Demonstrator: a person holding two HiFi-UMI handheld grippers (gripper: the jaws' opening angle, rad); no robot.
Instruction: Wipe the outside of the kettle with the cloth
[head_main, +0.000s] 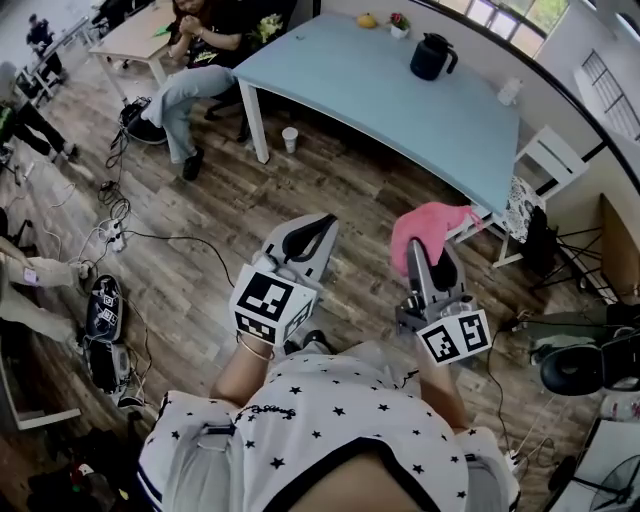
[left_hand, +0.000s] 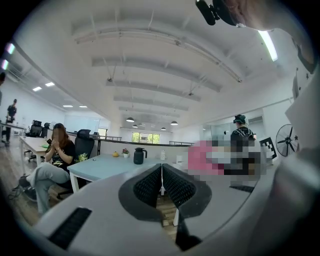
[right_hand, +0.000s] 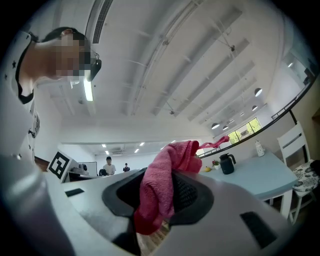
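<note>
**Cloth in R gripper, kettle far off on table**

Both grippers are held up in front of the wearer's chest, over the wood floor (head_main: 330, 190) and well short of the table (head_main: 370, 95).

L gripper (head_main: 312, 232): jaws pressed together, pads meeting, nothing btwn them.

R gripper (head_main: 425, 255): jaws clenched on the pink cloth (head_main: 432, 222). The cloth is pinched btwn the pads. In R gripper view it bunches up over the tips, w/ a tail hanging below the jaws. In head view it sits as a pink wad at the tip of R gripper.

Kettle (head_main: 432, 57): dark, upright, handle toward the R. It stands on the far part of the light-blue table, near the far edge by the windows. It's well apart from both grippers and the cloth; nothing touches it.

Also on the table:
- A yellow fruit (head_main: 367, 20) and a small flower pot (head_main: 399, 24), just beside each other, further L along the far edge.
- A white bottle (head_main: 510, 90) toward the R end, apart from the kettle.

Around the table:
- A white cup (head_main: 290, 138) stands on the floor near a table leg.
- A seated person (head_main: 200, 50) is at the table's L end, legs stretched out.
- A white chair (head_main: 545, 158) stands at the table's R corner.
- Cables and a power strip (head_main: 115, 235) lie on the floor at L.
</note>
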